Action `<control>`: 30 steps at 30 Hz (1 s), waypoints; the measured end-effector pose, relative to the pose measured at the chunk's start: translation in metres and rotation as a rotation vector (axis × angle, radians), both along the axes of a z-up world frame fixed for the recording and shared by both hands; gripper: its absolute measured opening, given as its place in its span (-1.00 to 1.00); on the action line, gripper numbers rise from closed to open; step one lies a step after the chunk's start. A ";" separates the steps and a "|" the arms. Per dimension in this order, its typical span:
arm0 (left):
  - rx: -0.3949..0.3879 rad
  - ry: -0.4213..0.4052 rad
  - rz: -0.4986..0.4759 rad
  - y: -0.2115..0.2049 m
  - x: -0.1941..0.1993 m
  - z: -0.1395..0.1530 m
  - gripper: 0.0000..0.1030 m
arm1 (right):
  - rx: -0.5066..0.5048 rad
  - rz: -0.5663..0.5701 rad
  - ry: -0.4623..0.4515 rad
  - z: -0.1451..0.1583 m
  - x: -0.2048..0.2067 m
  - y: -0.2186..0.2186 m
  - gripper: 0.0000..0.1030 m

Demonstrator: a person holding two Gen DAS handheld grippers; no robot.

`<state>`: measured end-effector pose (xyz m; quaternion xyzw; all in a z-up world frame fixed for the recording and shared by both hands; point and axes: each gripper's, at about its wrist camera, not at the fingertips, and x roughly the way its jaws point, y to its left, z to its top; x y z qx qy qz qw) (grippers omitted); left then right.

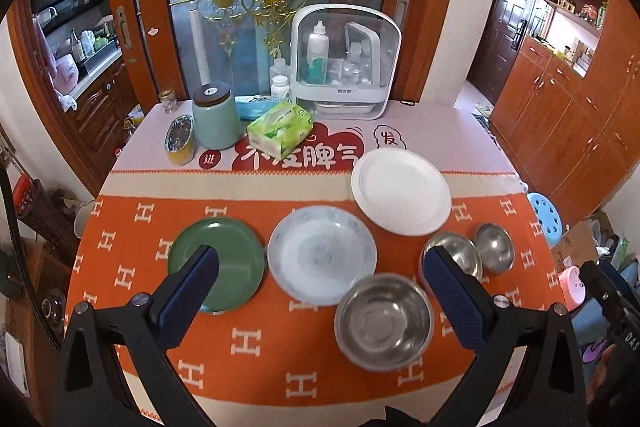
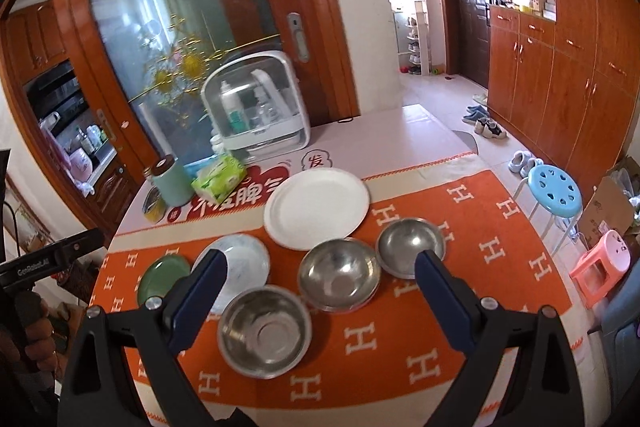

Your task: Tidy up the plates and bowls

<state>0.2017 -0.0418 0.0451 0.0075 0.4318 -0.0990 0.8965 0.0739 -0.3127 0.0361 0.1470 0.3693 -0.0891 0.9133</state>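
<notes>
I see both claws, left claw & right claw, spread wide, empty, above large round steel bowl on tabletop.

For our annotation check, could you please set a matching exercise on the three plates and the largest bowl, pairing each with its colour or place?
Things:
1. green plate
2. marbled plate
3. white plate
4. largest steel bowl

Descriptions:
A. farthest back, partly on the pale band of the tablecloth
B. nearest the camera, shiny metal
C. leftmost, solid dark colour
D. middle of the plate row, grey-blue mottling

Pairs: 1-C, 2-D, 3-A, 4-B
</notes>
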 end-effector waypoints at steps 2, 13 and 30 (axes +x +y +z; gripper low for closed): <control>0.011 0.009 0.002 -0.010 0.015 0.000 0.98 | 0.004 -0.011 0.002 -0.003 0.011 -0.016 0.86; 0.071 0.079 0.012 -0.064 0.097 -0.025 0.98 | 0.046 -0.008 0.028 -0.031 0.086 -0.084 0.86; 0.152 0.221 0.030 -0.138 0.186 -0.095 0.98 | 0.176 0.135 0.094 -0.118 0.171 -0.124 0.86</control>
